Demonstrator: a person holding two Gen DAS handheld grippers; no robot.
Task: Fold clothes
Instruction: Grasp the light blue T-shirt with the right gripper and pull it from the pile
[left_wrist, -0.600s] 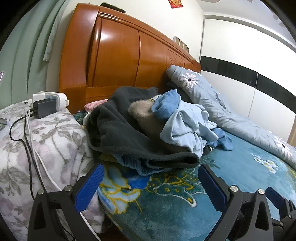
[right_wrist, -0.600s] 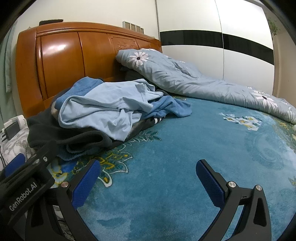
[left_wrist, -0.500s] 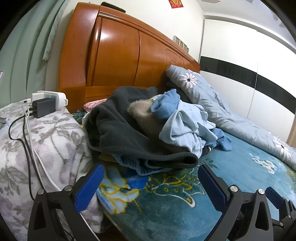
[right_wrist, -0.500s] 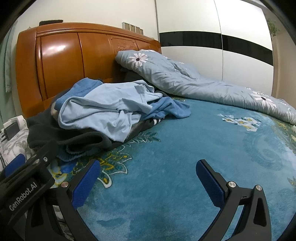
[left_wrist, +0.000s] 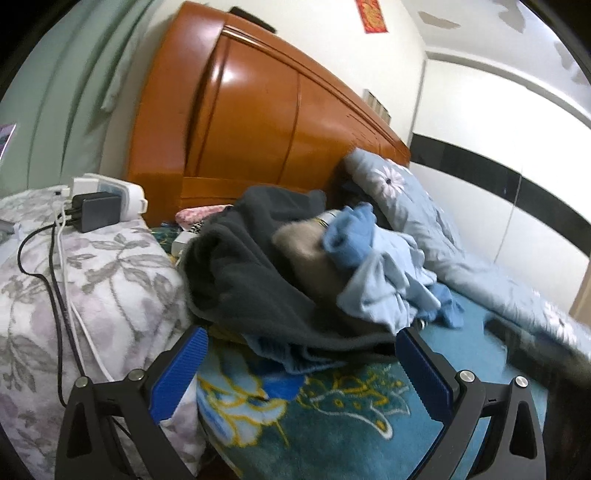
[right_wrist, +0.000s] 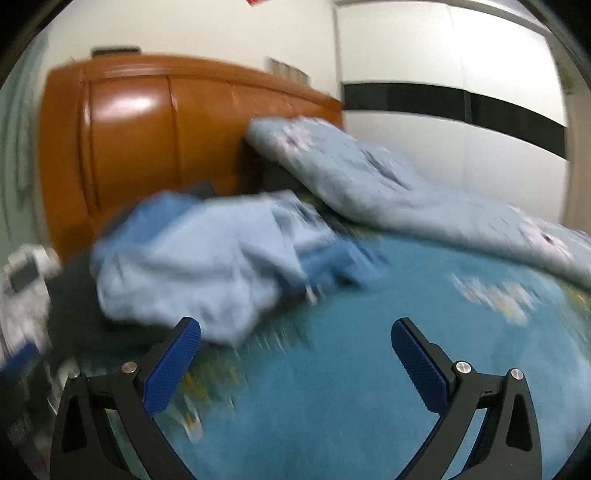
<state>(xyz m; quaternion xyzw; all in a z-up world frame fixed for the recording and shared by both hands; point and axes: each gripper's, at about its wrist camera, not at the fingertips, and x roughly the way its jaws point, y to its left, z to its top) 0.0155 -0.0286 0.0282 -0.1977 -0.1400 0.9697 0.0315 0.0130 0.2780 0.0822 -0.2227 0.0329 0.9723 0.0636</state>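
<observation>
Both tools have moved closer to the crumpled heap of dark grey, tan and light blue clothes (left_wrist: 295, 273) piled on the teal floral bed blanket (left_wrist: 332, 417). Left tool (left_wrist: 301, 363) gapes wide, empty, its tips at the heap's front edge. Right tool (right_wrist: 295, 345), blurred, is also wide open and empty, just short of the heap.

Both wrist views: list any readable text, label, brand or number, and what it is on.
No text can be read in either view.
Red paper sign on the wall above the headboard: characters too small and blurred to read.
Black charger and white charger: no legible label.
</observation>
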